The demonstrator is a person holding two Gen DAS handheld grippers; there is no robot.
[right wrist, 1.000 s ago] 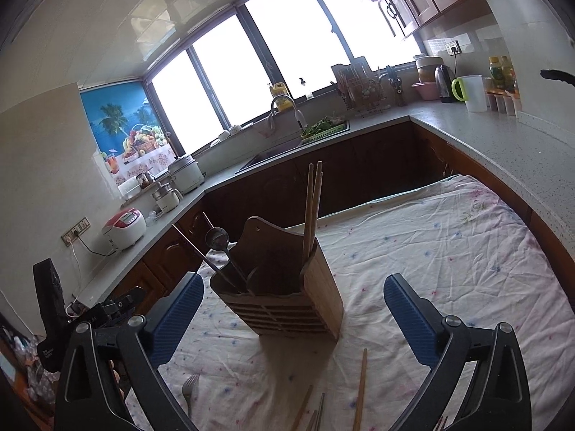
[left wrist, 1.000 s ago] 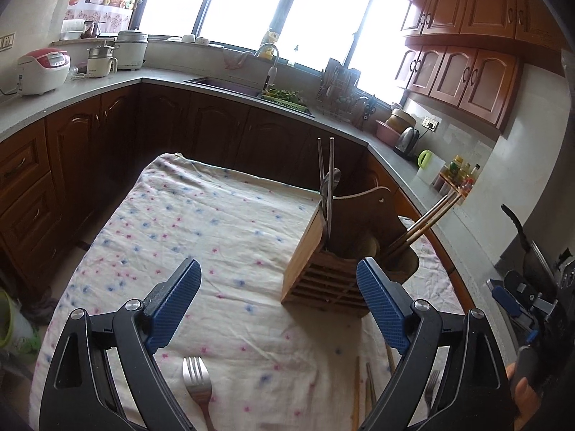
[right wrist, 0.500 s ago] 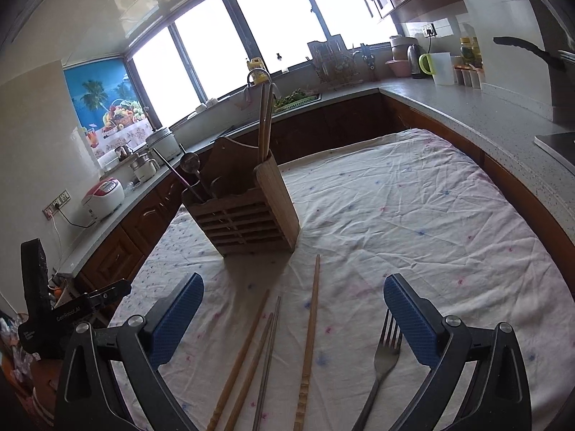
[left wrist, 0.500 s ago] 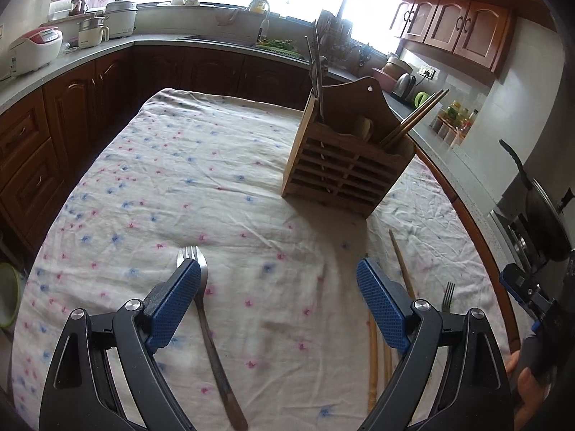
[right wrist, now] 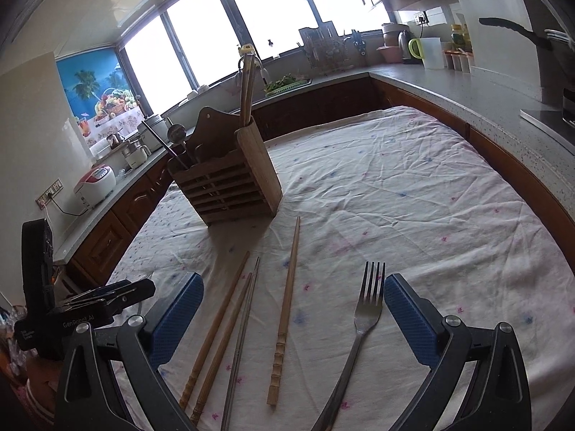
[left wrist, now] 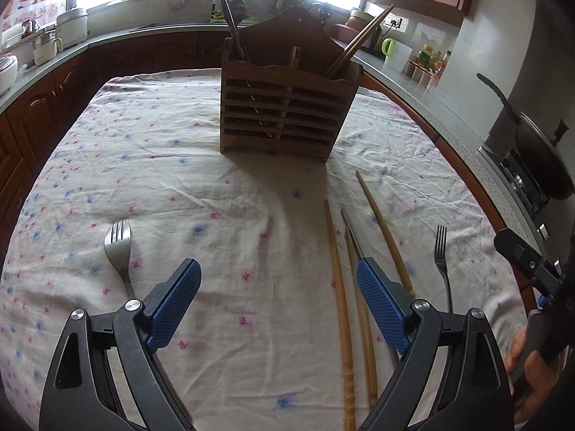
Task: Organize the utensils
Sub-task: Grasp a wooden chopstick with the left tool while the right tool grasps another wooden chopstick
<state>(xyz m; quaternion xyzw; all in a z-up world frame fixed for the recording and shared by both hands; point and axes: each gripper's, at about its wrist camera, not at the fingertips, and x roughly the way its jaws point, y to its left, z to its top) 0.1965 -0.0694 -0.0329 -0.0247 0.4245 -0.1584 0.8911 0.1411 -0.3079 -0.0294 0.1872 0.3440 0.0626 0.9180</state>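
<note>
Nearest, left gripper (left wrist: 276,305) and right gripper (right wrist: 293,318): both spread wide, empty, tilted down over the cloth (left wrist: 215,186), likely lining up for picks. Just beyond, loose utensils in easy reach: fork (left wrist: 118,248) at near left, chopsticks (right wrist: 285,309) between the two grippers, second fork (right wrist: 366,309) between the right pads. Farther off, wooden holder (left wrist: 287,115) upright mid-table, already part filled, probably the destination.

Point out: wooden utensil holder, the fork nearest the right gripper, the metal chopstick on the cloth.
wooden utensil holder (left wrist: 284,115), left wrist view, slatted front face.
fork (right wrist: 366,314), right wrist view, neck just below the tines.
metal chopstick (right wrist: 241,337), right wrist view, mid-shaft.
</note>
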